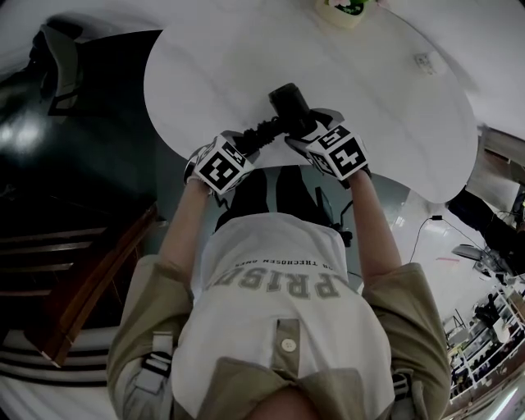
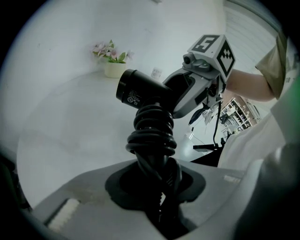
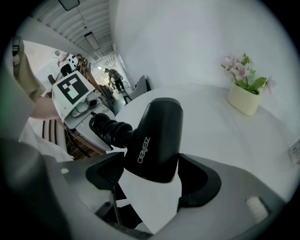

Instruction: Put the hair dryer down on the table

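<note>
Hair dryer (image 1: 289,105), black, sits just inside the near curved edge of the white tabletop (image 1: 205,74), carried between both tools; whether it touches the surface cannot be told. The right tool (image 1: 305,135) has its jaws spread wide and pressed on either side of the thick barrel, as the right gripper view shows, with the barrel (image 3: 157,136) filling the gap in the tool (image 3: 152,180). The left tool (image 1: 248,141) pinches the handle end, where the black cord (image 2: 152,133) is wound round in tight coils; in its own view the jaws (image 2: 157,187) close narrowly on that bundle. Beyond the dryer the tabletop lies bare and broad, out to a small pot of pink flowers (image 1: 343,10) near the far edge and a small white square fitting (image 1: 425,61) toward the right rim, both well apart from the dryer. The near edge bows in toward the person, and to the left the tabletop drops off to dark floor (image 1: 49,164). White letters along the barrel appear to read ZEABO. A round label with white print sits by the dryer's open end (image 2: 133,96), too small to read. Large letters on the person's shirt (image 1: 279,283) show PRIS.
</note>
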Demonstrator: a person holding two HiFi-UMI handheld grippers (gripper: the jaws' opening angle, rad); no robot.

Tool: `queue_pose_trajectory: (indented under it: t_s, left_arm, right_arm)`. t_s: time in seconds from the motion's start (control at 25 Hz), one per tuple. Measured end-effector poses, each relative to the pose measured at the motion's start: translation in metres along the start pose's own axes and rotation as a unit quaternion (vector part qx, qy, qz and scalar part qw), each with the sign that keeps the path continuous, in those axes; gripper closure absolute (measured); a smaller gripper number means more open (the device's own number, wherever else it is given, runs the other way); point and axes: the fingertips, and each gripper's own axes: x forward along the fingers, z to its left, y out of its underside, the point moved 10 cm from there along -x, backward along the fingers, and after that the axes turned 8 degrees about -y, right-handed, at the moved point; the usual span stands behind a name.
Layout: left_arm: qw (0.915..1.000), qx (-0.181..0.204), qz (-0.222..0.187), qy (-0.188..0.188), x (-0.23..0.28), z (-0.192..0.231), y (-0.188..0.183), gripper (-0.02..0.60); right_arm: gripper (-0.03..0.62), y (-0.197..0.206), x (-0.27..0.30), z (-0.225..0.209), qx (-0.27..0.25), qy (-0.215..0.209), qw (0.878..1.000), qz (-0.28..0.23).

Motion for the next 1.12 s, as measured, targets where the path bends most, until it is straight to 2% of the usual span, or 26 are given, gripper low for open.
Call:
queue_pose_trajectory:
  t_s: [0.6, 1.12]
  left_arm:
    - [0.9987, -0.018, 0.016, 0.044, 0.019, 0.009, 0.01, 0.46]
    - [0.9966, -0.033, 0.038, 0.065, 0.032, 0.012, 0.014, 0.46]
  right_arm:
    - [0.233, 0.009, 0.018, -0.004, 0.033, -0.003, 0.999, 0.023]
    - [0.24, 0.015, 0.029, -0.008, 0.056, -0.002, 0.998, 0.036]
